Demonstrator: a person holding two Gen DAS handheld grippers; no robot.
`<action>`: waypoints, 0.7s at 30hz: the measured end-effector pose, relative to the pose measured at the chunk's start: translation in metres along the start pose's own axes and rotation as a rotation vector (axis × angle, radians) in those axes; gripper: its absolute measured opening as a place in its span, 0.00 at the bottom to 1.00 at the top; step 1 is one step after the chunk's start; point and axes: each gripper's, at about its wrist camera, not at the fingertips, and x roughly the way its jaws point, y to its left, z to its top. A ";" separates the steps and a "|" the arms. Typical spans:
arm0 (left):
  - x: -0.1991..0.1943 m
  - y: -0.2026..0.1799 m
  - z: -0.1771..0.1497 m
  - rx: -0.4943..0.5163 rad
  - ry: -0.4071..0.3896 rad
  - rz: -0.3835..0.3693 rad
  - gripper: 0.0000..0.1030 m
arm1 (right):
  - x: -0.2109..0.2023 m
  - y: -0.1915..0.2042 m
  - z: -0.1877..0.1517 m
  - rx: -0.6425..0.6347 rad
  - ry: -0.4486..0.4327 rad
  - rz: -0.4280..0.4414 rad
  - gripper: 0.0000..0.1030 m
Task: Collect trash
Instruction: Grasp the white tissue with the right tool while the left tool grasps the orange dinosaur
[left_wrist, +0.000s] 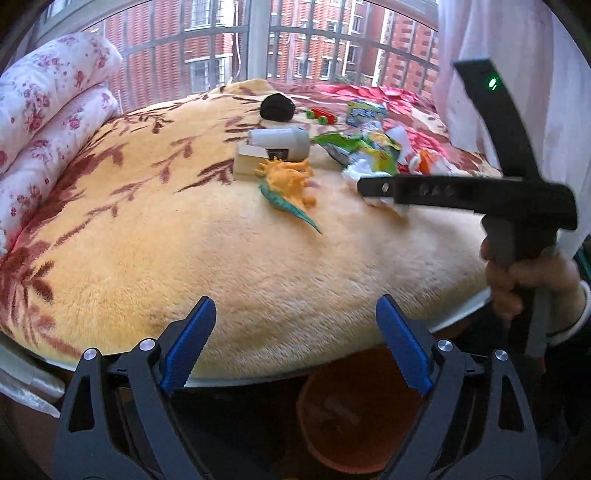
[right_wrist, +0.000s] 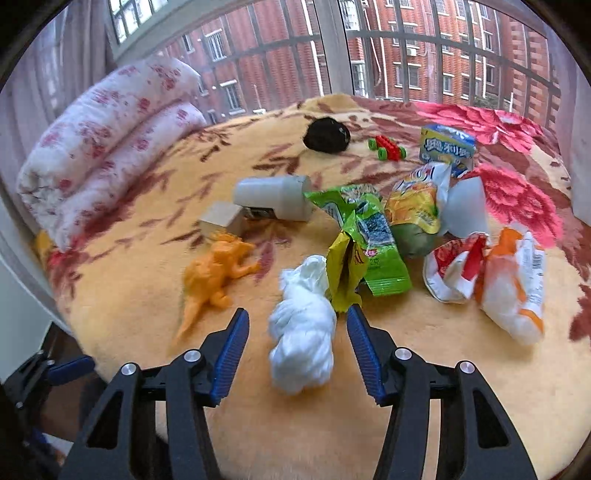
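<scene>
Trash lies on a yellow blanket on the bed. A crumpled white tissue (right_wrist: 301, 328) sits between the open fingers of my right gripper (right_wrist: 297, 325), which do not press it. Behind it lie a green snack wrapper (right_wrist: 369, 251), a yellow wrapper (right_wrist: 415, 206), a white-orange-red bag (right_wrist: 495, 277) and a blue carton (right_wrist: 445, 147). My left gripper (left_wrist: 295, 317) is open and empty at the bed's near edge, above an orange bin (left_wrist: 354, 413). The right gripper's body (left_wrist: 461, 192) shows in the left wrist view over the trash pile (left_wrist: 365, 151).
An orange toy dinosaur (right_wrist: 218, 269), a white jar lying on its side (right_wrist: 275, 195), a small box (right_wrist: 221, 218), a black ball (right_wrist: 328, 136) and a red toy car (right_wrist: 387, 147) are on the blanket. A folded floral quilt (right_wrist: 110, 147) lies at the left. A window is behind.
</scene>
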 end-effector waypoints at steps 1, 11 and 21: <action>0.002 0.001 0.002 -0.005 -0.001 0.006 0.84 | 0.007 0.000 0.000 0.000 0.006 -0.007 0.32; 0.029 -0.001 0.040 -0.044 -0.014 0.023 0.85 | -0.052 -0.025 -0.026 0.073 -0.045 0.051 0.31; 0.100 -0.007 0.093 -0.112 0.016 0.070 0.86 | -0.104 -0.051 -0.070 0.086 -0.088 0.010 0.32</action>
